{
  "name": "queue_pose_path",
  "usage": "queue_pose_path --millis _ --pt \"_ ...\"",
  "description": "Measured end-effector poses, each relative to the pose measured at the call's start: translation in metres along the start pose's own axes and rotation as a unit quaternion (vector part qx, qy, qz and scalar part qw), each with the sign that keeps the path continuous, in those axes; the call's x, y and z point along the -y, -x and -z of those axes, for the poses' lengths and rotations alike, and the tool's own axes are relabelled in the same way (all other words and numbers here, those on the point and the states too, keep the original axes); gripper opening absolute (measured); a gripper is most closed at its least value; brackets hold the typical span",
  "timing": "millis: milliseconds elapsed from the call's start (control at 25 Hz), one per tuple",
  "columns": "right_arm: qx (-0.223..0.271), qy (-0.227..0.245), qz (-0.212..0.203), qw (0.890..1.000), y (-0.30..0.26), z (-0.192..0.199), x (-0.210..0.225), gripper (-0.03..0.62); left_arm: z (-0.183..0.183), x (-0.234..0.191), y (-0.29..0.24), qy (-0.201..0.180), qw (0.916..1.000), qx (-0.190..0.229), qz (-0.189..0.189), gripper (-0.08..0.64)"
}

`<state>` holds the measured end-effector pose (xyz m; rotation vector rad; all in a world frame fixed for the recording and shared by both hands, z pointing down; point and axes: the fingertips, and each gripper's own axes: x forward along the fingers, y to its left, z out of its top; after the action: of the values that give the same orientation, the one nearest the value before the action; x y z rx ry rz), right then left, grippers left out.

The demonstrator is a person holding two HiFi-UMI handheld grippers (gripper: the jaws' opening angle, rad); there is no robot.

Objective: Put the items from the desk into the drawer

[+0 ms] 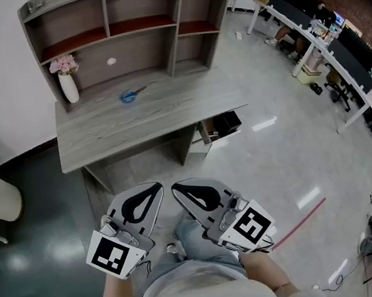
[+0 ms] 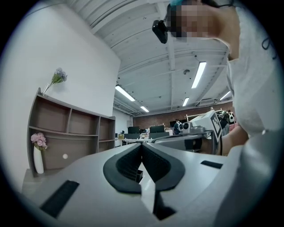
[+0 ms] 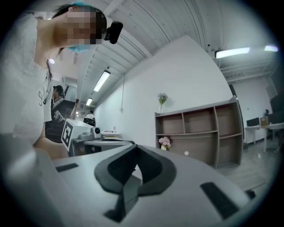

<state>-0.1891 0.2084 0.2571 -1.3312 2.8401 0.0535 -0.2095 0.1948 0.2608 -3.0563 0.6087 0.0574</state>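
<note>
- The desk [image 1: 167,116] runs left to right, its front edge facing the person. A shelf unit [image 1: 125,22] stands along its back edge.
- The scissors [image 1: 131,95] lie on the desk just in front of the shelf unit's middle bay, a little left of centre.
- Their long axis follows the desk's length with a slight slant: the blue handles sit to the left, and the blades point right and a little toward the back edge.
- A wide band of bare wood lies between the scissors and the front edge, and the desk's right half is bare as well.
- A white vase [image 1: 69,88] with pink flowers stands at the back left corner, well apart from the scissors.
- A small white round thing [image 1: 111,61] shows in the middle bay; I cannot tell whether it rests there or is fixed to the back panel.
- A drawer [image 1: 223,125] sticks out from under the desk's right front corner, with its dark inside showing.
- Pale floor [image 1: 271,159] lies open between the person and the front edge.
- The left gripper [image 1: 157,185] is held low by the person's waist, well short of the desk. Its jaws are clenched together with nothing between them.
- The right gripper [image 1: 175,188] sits just beside it with the tips nearly meeting. Its jaws are likewise pressed together and empty.
</note>
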Motion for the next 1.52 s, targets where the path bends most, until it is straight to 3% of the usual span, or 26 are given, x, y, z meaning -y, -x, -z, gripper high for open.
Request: queue_pose_path --millis 960,1520 --pt "0.037 0.011 -0.045 0.998 -0.115 -0.014 0.193 0.009 -0.013 -0.165 -0.144 -0.028 0.9983 0.027 -0.044 0.011" --pt "0.023 -0.006 -0.035 0.999 -0.150 0.010 0.256 0.009 0.004 -0.231 -0.183 -0.012 0.9976 0.028 -0.062 0.011"
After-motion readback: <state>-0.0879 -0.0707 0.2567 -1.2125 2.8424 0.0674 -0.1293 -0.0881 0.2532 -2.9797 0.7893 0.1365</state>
